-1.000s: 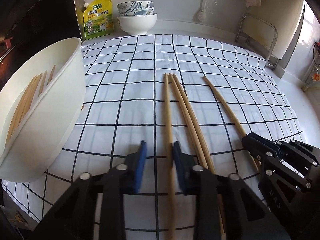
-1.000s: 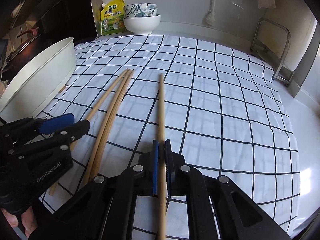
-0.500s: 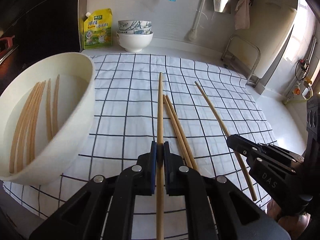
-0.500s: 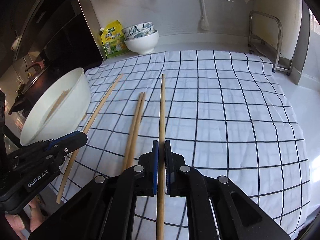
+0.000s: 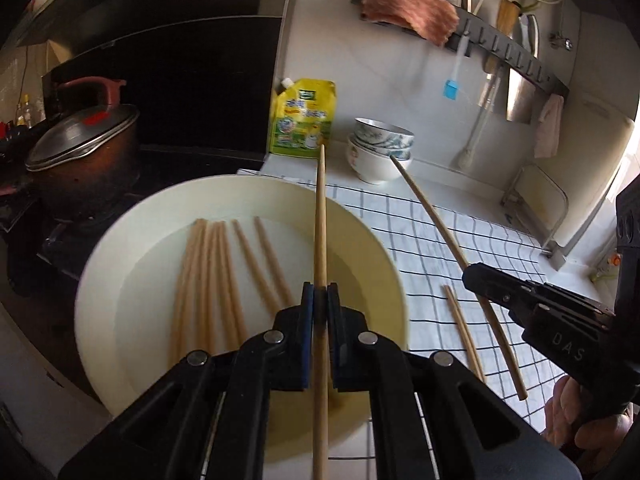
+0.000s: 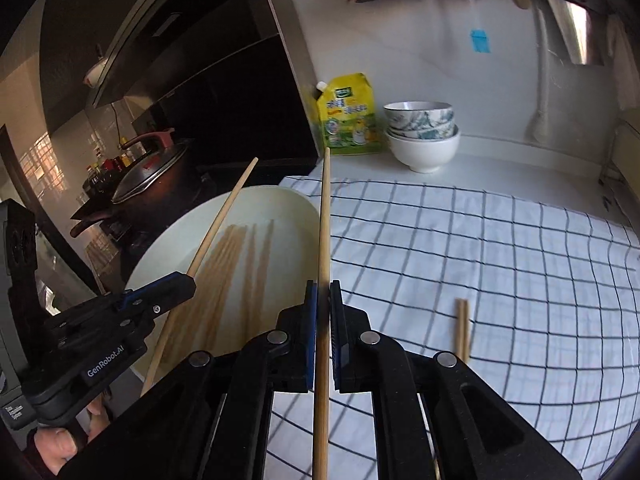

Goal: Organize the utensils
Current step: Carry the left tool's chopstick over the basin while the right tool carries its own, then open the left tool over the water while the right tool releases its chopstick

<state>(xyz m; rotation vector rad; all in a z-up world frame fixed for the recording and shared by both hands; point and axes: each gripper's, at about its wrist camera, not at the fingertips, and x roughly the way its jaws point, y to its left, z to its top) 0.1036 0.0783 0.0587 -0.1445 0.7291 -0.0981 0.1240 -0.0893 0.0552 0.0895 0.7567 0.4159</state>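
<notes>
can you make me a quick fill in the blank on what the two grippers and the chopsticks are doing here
1. Each gripper is shut on one ____.
2. The left gripper holds its chopstick above the white ____.
3. Two loose chopsticks lie on the ____ cloth.
4. The right gripper grips a chopstick.

Missing: chopstick; bowl; checked

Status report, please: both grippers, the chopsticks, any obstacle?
Left gripper shut on one chopstick, over the white bowl. Right gripper shut on another chopstick. Two chopsticks left on the cloth. No obstacle seen.

Chopsticks (image 5: 224,276) in basin (image 5: 384,248), basin left of cloth (image 6: 500,248); pair (image 6: 463,326) on cloth; bowls (image 6: 422,136), pouch (image 6: 348,120) behind.
</notes>
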